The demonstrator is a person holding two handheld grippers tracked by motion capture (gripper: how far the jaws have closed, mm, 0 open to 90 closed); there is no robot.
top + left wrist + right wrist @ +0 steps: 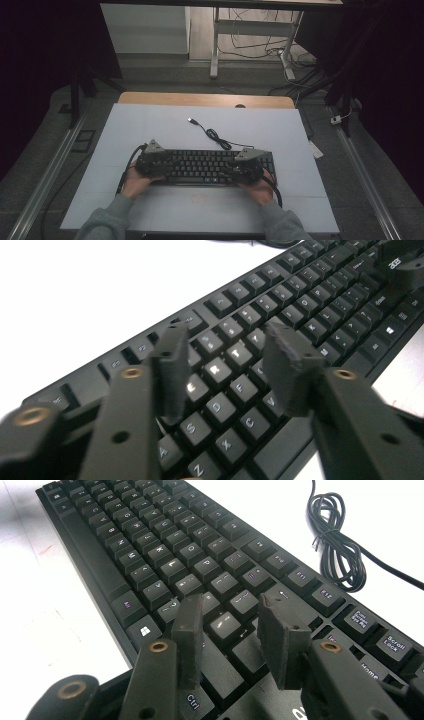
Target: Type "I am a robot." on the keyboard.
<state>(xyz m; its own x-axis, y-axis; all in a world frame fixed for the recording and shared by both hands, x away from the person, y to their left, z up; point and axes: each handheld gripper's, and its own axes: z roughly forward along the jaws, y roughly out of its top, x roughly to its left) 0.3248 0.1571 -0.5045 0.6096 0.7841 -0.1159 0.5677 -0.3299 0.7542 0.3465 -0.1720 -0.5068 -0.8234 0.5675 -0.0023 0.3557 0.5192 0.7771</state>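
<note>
Both grippers [150,162] [246,167], ridged jaws parted, empty, over matte black keyboard [202,166].

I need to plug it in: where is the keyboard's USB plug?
In the high view the USB plug lies on the white tabletop beyond the keyboard, left of centre, past the coiled cable.

Grey-green sleeves [107,220] are worn. Each black claw [227,370] is fitted with brass-ringed screw holes, a grey triangular plate [153,146] and a black cable [127,165].
</note>
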